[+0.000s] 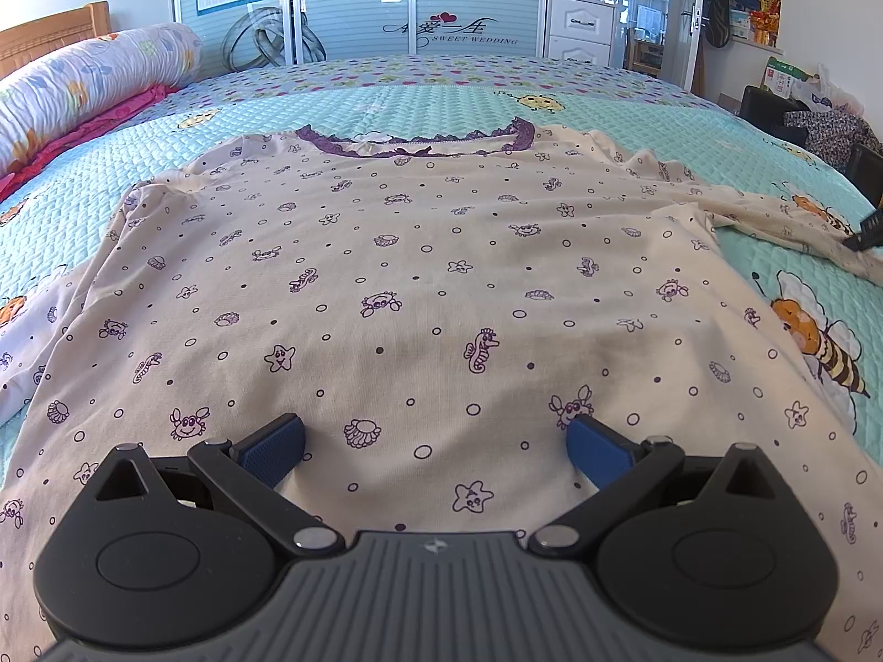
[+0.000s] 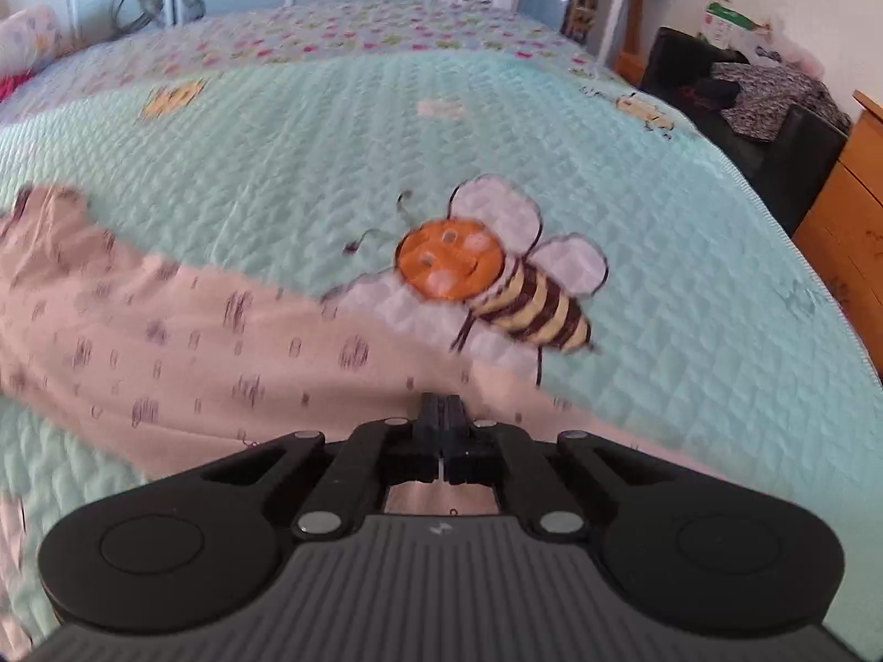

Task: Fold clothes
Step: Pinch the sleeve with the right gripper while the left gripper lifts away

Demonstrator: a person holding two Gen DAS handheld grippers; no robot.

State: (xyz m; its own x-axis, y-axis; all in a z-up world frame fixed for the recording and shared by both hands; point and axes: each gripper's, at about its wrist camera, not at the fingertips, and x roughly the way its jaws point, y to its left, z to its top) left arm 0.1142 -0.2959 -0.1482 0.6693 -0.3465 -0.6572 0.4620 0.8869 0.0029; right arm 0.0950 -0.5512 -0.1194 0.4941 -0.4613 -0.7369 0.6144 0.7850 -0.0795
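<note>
A pale pink pyjama top (image 1: 419,287) with purple sea-creature prints and a purple lace collar lies flat, front up, on the bed. My left gripper (image 1: 436,441) is open, its blue pads resting over the hem. The top's right sleeve (image 2: 182,342) stretches out over the quilt. My right gripper (image 2: 441,414) is shut on that sleeve's end, also seen at the right edge of the left wrist view (image 1: 869,231). The right wrist view is blurred by motion.
The bed has a turquoise quilted cover (image 2: 690,254) with bee pictures. A rolled floral duvet (image 1: 83,88) lies at the left. A black chair with clothes (image 2: 756,110) and a wooden cabinet (image 2: 850,220) stand right of the bed. Wardrobe doors (image 1: 358,5) are behind.
</note>
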